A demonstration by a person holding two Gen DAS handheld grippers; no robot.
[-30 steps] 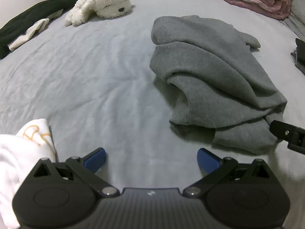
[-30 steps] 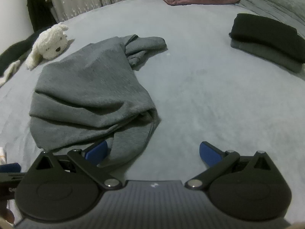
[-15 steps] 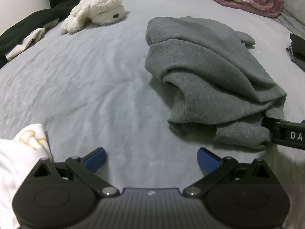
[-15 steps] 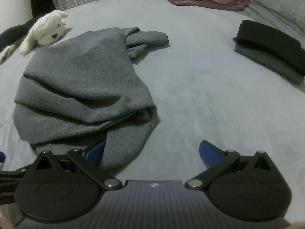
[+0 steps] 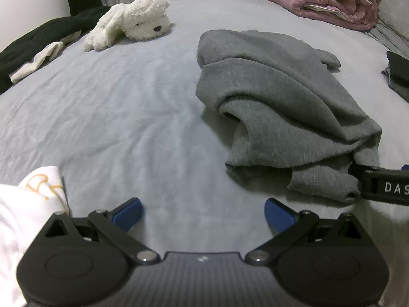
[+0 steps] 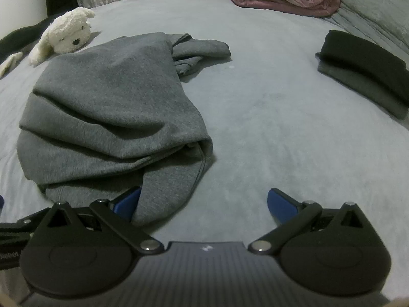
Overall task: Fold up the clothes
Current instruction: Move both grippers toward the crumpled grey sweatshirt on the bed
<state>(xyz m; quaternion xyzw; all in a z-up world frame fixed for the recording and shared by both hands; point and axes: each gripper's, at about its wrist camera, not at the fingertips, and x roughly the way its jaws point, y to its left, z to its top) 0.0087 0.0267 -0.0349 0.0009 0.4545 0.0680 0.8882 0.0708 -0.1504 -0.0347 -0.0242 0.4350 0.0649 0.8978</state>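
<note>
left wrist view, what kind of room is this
Most likely a bedroom: the clothes lie on a bed sheet, a white plush toy lies near its far edge, and a pink quilt is bundled at the back.

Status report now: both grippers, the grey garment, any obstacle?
Left gripper open over bare sheet. Right gripper open at crumpled grey garment, hem between fingers. No obstacle.

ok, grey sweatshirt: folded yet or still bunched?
Bunched. The grey sweatshirt lies in a rumpled heap with uneven overlapping folds, a sleeve trailing behind it. The open right gripper straddles its near edge.
</note>
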